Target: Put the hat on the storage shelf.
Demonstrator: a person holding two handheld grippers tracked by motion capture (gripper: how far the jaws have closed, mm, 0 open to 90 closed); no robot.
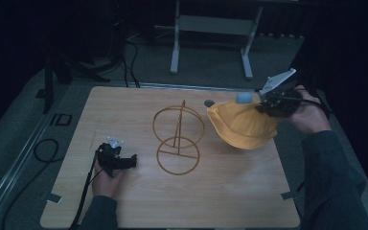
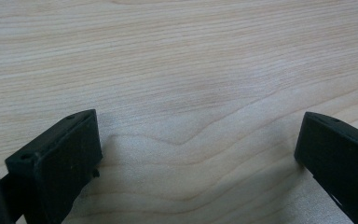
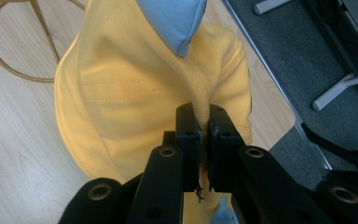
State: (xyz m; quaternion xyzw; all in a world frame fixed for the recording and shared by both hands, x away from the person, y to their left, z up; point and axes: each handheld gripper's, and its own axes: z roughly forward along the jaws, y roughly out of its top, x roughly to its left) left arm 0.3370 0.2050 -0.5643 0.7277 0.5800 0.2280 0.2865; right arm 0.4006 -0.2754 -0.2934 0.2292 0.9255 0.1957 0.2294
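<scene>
Across the pale wood tabletop (image 1: 139, 201), with its flowing grain and rounded corners, you have three things spread out. Largest is the yellow cloth hat (image 1: 242, 125), soft and floppy, with stitched rows along its brim; it hangs over the right edge toward the far right corner, lifted off the surface, a light blue fabric patch (image 1: 244, 98) at its top. Your right tool (image 3: 204, 128) has its black jaws pressed together on a bunched fold of that yellow cloth, so the hat droops in creases below the pinch.

Near the middle of the tabletop stands the thin golden wire stand (image 1: 178, 139): one hoop flat on the wood, another upright above it, joined by a slim straight rod.

Close to the left edge, toward the near side, your left tool (image 1: 124, 162) rests low on the wood, its blocky matte black jaws spread wide with bare grain between them. A small dark round piece (image 1: 209, 102) shows just beside the hat's far rim.
</scene>
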